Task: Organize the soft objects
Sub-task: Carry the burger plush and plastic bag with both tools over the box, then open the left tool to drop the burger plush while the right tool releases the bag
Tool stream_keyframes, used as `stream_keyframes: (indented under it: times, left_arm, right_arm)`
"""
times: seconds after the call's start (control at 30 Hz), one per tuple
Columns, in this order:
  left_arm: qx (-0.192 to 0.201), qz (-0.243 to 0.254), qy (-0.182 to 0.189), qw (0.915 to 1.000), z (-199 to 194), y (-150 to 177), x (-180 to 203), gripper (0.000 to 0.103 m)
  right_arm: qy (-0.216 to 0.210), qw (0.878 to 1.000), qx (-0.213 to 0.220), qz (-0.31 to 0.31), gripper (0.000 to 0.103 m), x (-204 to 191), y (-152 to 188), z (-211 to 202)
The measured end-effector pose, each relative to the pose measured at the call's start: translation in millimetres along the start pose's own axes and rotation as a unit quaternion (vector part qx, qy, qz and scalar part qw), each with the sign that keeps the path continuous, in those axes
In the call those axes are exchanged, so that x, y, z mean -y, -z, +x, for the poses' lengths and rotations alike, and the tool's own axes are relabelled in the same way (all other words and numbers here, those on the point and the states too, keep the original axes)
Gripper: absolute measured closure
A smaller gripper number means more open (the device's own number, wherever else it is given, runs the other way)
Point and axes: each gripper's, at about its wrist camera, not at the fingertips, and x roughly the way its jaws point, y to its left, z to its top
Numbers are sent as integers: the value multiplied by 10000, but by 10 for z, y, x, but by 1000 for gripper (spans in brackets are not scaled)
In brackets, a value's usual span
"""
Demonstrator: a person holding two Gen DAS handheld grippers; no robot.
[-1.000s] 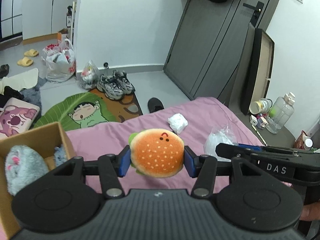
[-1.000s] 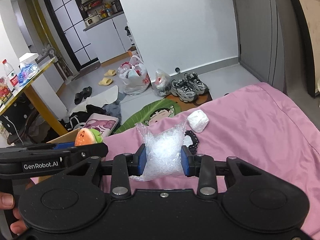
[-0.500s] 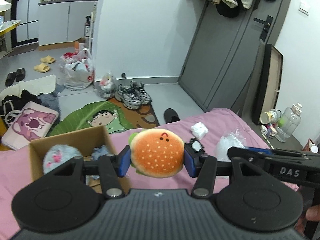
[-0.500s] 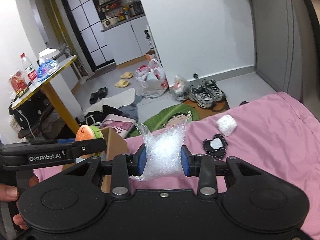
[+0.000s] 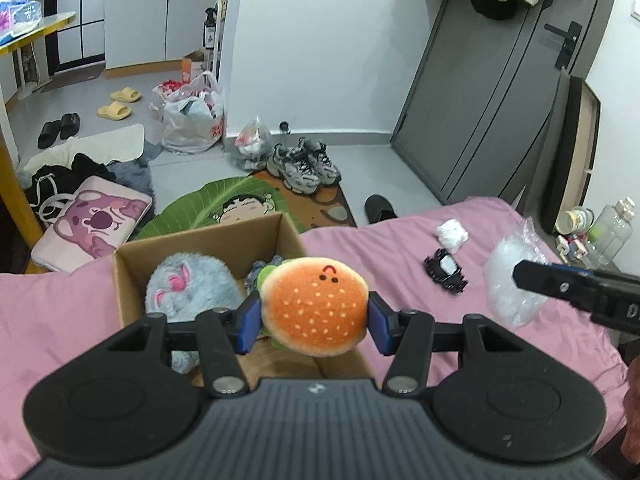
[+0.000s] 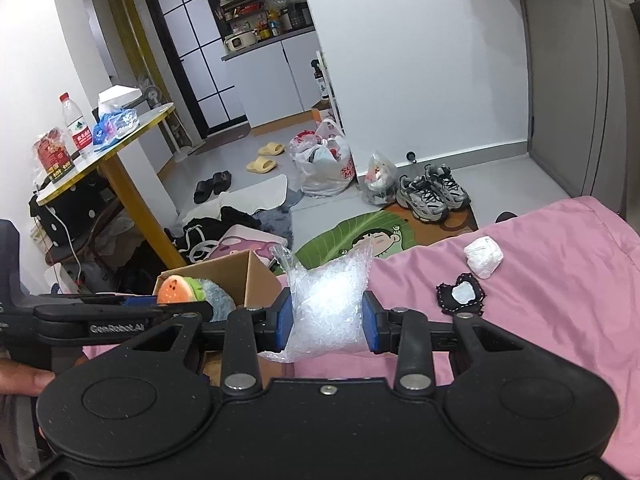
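Left gripper [image 5: 314,316] clamped on burger plush [image 5: 314,306], blue pads pressing both sides, held over the near edge of cardboard box [image 5: 200,248]. Right gripper [image 6: 327,316] clamped on clear plastic bag [image 6: 328,300], just right of the box. Box sits on pink bed [image 5: 400,248]; fluffy grey-blue plush [image 5: 188,288] inside, possibly a second item behind it. Farther right on the bed: black-trimmed pad [image 5: 445,270], then white wad [image 5: 452,233]. Floor beyond: sneakers [image 5: 302,164].
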Motion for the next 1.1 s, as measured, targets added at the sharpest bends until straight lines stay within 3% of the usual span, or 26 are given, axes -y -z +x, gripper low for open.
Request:
stream_keyframes:
  times: [0.27,0.77,0.97,1.1]
  left_arm:
    - [-402,280,-209,9986,299,116,-66,50]
    - [-1075,185,-347,9934,747,98,-135,49]
    - [-1078,104,-333,9936,757,91,-197,46]
    - [-970,23,-314,9948,643,66,-204,37]
  right_arm:
    - [-192,9996,-155,170,68,-69,81,49]
    - [-103,9996,-247,56,68,-205,203,39]
    - [-122,9995,-278,50,68,-227,198,80]
    - [-152,9995,-284,11,68,-309,159,155]
